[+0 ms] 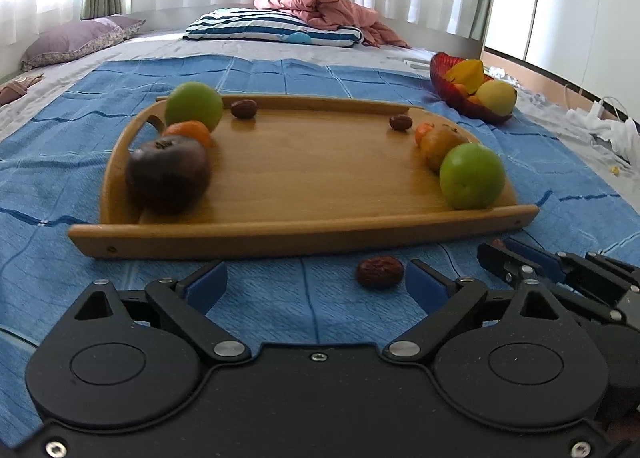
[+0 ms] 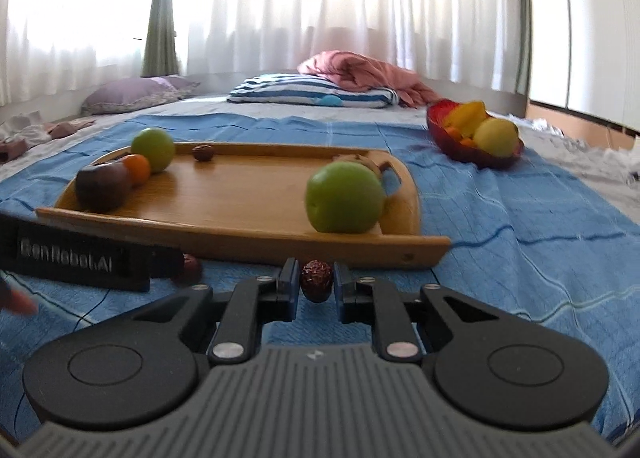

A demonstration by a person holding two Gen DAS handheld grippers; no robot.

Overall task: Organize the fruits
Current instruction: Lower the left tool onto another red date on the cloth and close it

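A wooden tray lies on a blue cloth. On it are two green apples, a dark purple fruit, an orange, a brownish fruit and two red dates. My left gripper is open; a loose date lies on the cloth between its fingers, near the right one. My right gripper is shut on another red date just in front of the tray's near edge. The right gripper also shows in the left wrist view.
A red bowl with yellow and orange fruit stands on the cloth at the back right. Pillows and a pink blanket lie farther back on the bed. White clutter is at the right edge.
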